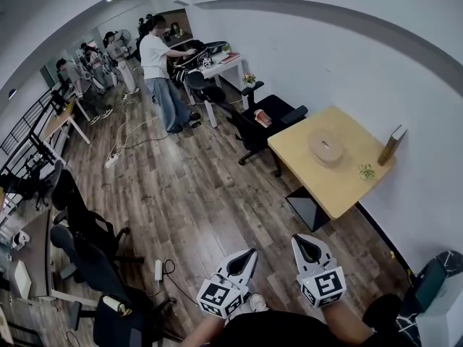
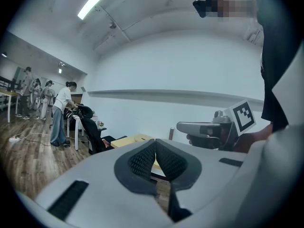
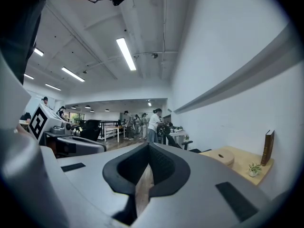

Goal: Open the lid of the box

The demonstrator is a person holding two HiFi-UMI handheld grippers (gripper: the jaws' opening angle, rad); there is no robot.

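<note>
**Box closed at mid-tabletop, both tongs empty and well short of it**

The wooden tabletop [image 1: 340, 190] stands against the wall, well ahead of the person across open floor. A round, pale box [image 1: 325, 149] sits about at its middle with the lid on and nothing crowding it, so it looks reachable from any edge. A book [image 1: 392, 144] stands upright at the wall-side corner, with a small potted plant [image 1: 367, 170] near it, both apart from the box. The left tongs [image 1: 250, 252] and right tongs [image 1: 297, 239] hang low by the body. Each pair is pressed together on nothing, probably just being carried; the lid is not yet touched.
</note>
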